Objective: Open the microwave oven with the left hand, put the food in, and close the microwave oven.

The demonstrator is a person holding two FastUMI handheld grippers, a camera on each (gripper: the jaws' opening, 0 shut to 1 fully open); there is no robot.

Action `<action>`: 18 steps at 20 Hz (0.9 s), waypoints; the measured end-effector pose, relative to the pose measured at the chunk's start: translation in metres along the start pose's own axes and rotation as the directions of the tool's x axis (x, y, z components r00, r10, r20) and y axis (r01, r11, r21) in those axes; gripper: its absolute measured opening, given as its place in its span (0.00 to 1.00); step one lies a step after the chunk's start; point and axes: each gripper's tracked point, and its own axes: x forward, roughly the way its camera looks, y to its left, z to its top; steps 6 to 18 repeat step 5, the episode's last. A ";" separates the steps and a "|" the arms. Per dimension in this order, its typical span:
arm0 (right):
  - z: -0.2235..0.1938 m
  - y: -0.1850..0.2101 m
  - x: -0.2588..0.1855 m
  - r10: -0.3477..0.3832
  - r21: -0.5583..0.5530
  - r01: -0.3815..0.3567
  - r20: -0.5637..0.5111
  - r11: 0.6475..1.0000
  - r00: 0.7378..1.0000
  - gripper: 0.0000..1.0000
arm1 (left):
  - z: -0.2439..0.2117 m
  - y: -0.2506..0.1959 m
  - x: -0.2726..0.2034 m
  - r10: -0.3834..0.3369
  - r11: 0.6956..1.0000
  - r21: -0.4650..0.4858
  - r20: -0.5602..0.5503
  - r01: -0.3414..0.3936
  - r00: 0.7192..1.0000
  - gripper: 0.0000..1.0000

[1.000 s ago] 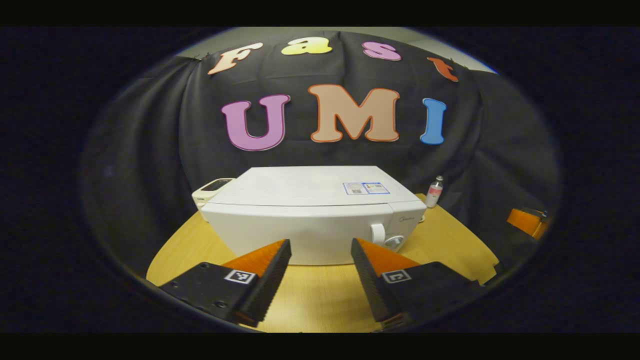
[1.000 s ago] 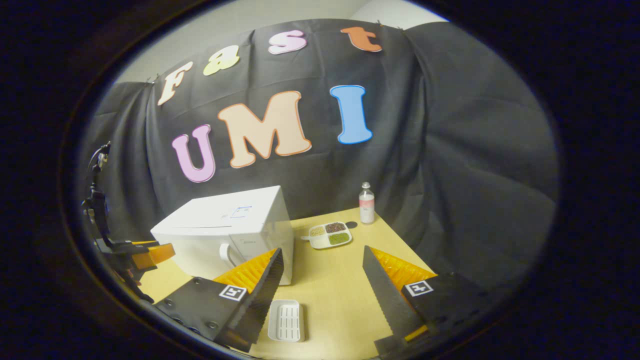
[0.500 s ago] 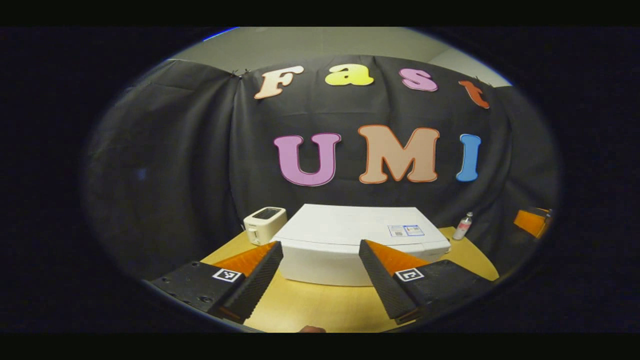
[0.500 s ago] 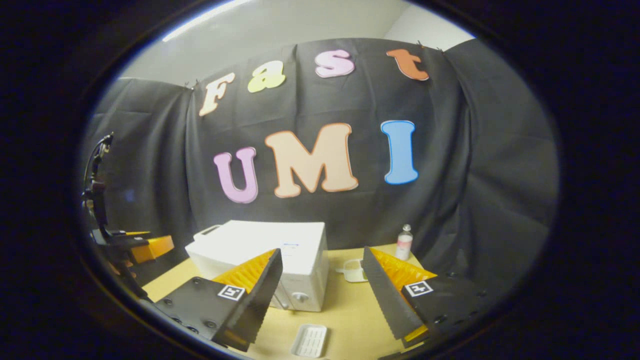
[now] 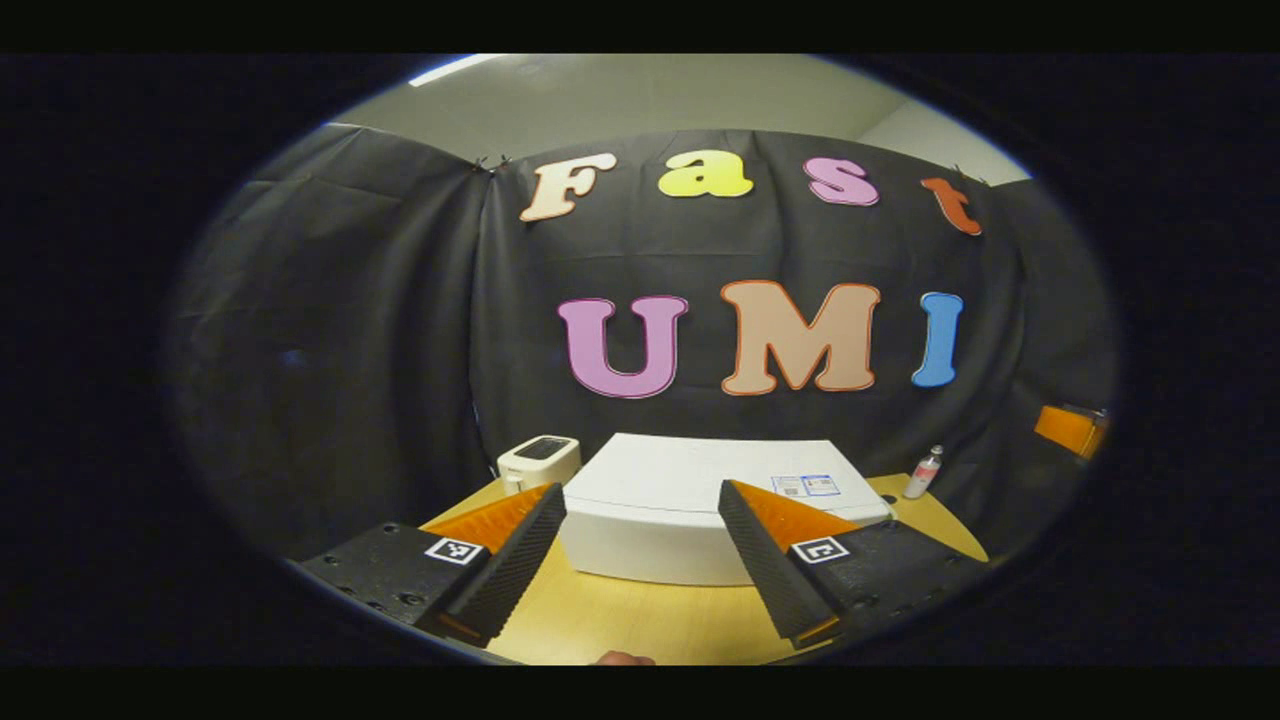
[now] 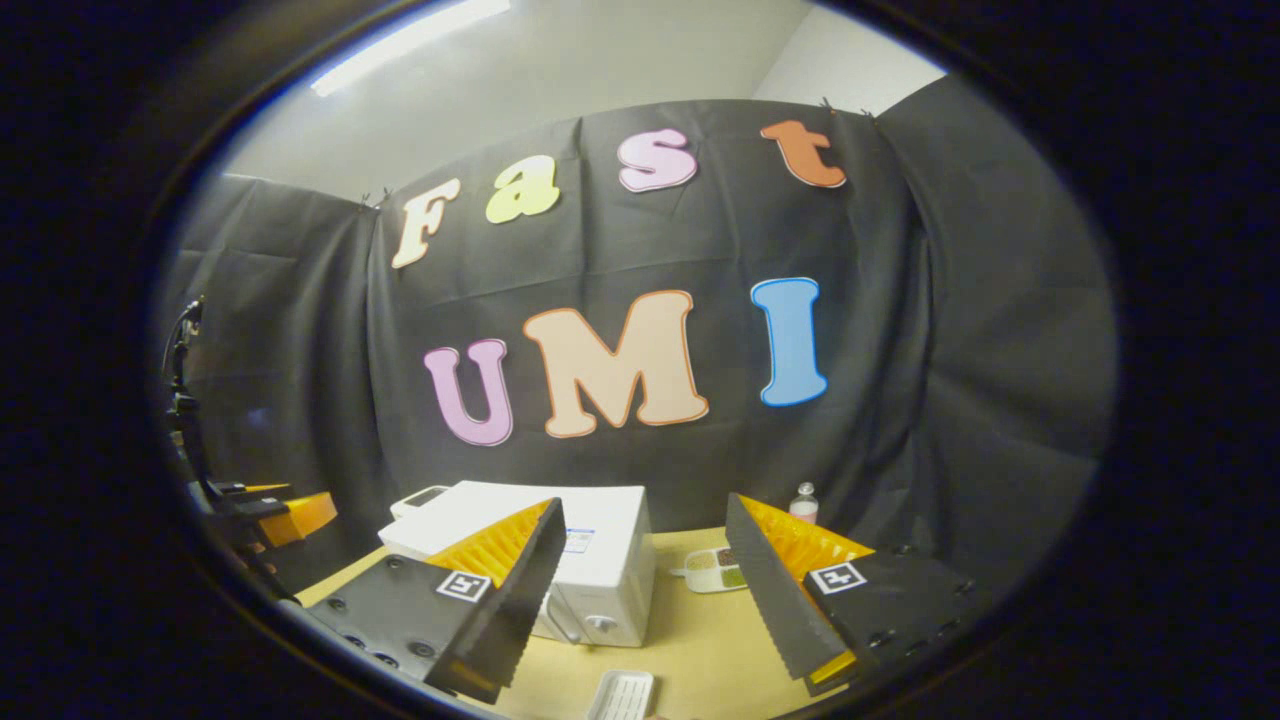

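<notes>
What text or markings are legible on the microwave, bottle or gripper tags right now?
No readable text on these.
Microwave: two stickers on its top, print too small to read.
Bottle: label blurred, unreadable.
Left hand-held gripper: square black-and-white marker tags, patterns, not words.
Right hand-held gripper: a marker tag of the same kind, no words.

Place: a staged recording booth, set up like a kitchen corner, not a real home.
Walls: black cloth [image 5: 350,330] hangs in folds behind and beside the table; plain pale room wall and ceiling [image 6: 560,90] show above it.
Lighting: a ceiling strip light [image 6: 410,45].
Surface: a light wooden tabletop [image 5: 640,620] with a rounded edge.
Props: white microwave oven [image 5: 690,500] mid-table, white toaster [image 5: 538,460] at its back left corner, small bottle [image 5: 922,472] near the back right edge, divided food tray [image 6: 712,570], white ridged dish [image 6: 622,695] at the front edge.
</notes>
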 end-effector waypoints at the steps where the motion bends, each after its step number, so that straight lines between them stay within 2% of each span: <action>1: 0.001 -0.004 -0.002 -0.008 -0.002 0.008 0.001 1.000 1.000 0.92 | -0.001 -0.003 0.000 -0.006 1.000 0.000 -0.004 0.006 1.000 0.96; 3: 0.006 -0.009 -0.005 -0.015 0.000 0.015 0.012 1.000 1.000 0.92 | -0.001 -0.009 0.002 -0.015 1.000 0.007 -0.011 0.015 1.000 0.94; 4: 0.006 -0.012 -0.006 -0.016 0.000 0.016 0.014 1.000 1.000 0.92 | -0.001 -0.013 0.003 -0.021 1.000 0.010 -0.010 0.022 1.000 0.99; 5: 0.007 -0.014 -0.007 -0.017 -0.001 0.017 0.016 1.000 1.000 0.92 | -0.001 -0.018 0.003 -0.031 0.999 0.010 -0.011 0.031 0.999 0.96; 18: 0.007 -0.014 -0.007 -0.017 -0.001 0.017 0.016 1.000 1.000 0.92 | -0.001 -0.018 0.003 -0.031 0.999 0.010 -0.011 0.031 0.999 0.96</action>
